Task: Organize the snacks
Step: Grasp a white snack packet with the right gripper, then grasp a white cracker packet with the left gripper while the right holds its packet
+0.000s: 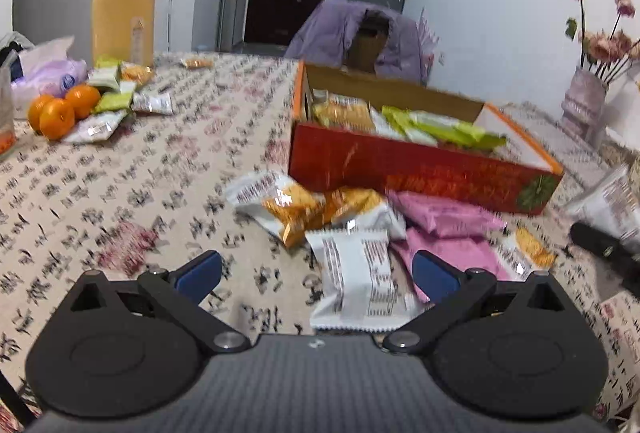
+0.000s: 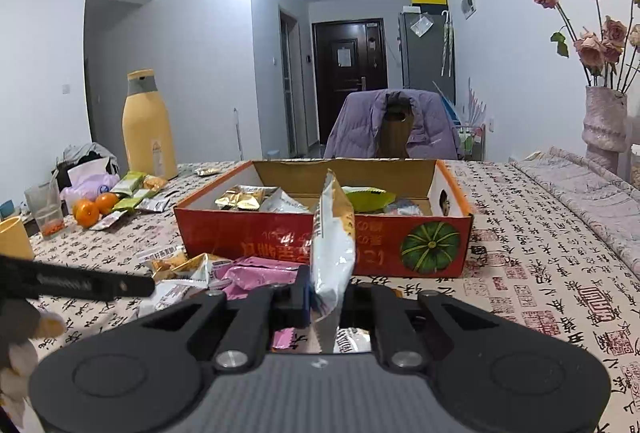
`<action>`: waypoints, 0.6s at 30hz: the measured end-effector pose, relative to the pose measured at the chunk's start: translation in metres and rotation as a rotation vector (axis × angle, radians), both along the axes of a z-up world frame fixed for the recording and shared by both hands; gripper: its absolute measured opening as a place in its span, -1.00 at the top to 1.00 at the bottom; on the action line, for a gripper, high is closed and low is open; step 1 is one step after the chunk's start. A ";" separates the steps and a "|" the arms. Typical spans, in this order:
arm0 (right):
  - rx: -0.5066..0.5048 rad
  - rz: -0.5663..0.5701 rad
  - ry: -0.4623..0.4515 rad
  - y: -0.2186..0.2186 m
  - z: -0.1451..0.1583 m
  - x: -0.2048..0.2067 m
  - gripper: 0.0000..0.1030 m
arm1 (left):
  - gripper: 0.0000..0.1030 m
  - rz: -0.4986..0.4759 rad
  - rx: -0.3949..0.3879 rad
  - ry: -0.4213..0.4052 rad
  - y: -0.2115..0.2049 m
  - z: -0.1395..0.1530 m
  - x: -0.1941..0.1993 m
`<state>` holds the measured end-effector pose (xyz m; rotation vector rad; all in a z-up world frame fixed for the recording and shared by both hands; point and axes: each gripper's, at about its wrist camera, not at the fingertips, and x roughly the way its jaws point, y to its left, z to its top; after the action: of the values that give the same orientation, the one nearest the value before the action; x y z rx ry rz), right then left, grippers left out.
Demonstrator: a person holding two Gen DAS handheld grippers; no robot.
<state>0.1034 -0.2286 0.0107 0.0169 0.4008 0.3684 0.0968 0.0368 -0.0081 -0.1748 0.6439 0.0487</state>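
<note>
A red cardboard box with a pumpkin picture stands open in the middle of the table, with several snack packets inside. My right gripper is shut on a white and orange snack packet, which stands upright just in front of the box. Loose packets lie piled before the box: orange ones, pink ones and a white one. My left gripper is open low over the table. The white packet lies between its blue pads, and neither pad presses on it.
At the far left stand a tall yellow bottle, oranges, green packets, a glass and a yellow cup. A vase of dried roses stands at the right edge. A chair with a purple jacket is behind the table.
</note>
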 end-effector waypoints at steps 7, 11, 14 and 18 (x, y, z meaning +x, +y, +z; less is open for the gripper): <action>0.021 -0.002 0.001 -0.011 -0.010 -0.004 0.80 | -1.00 -0.007 0.040 0.060 -0.017 -0.016 0.016; 0.044 -0.003 0.005 -0.019 -0.015 -0.004 0.80 | -0.79 0.011 0.051 0.064 -0.023 -0.019 0.023; 0.056 0.000 0.008 -0.022 -0.018 -0.004 0.80 | -0.43 0.023 0.064 0.059 -0.028 -0.019 0.026; 0.064 0.008 0.015 -0.026 -0.021 -0.003 0.80 | -0.15 0.038 0.097 0.054 -0.032 -0.022 0.029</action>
<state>0.1005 -0.2541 -0.0102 0.0801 0.4039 0.3893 0.1254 0.0047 -0.0297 -0.0921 0.6906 0.1213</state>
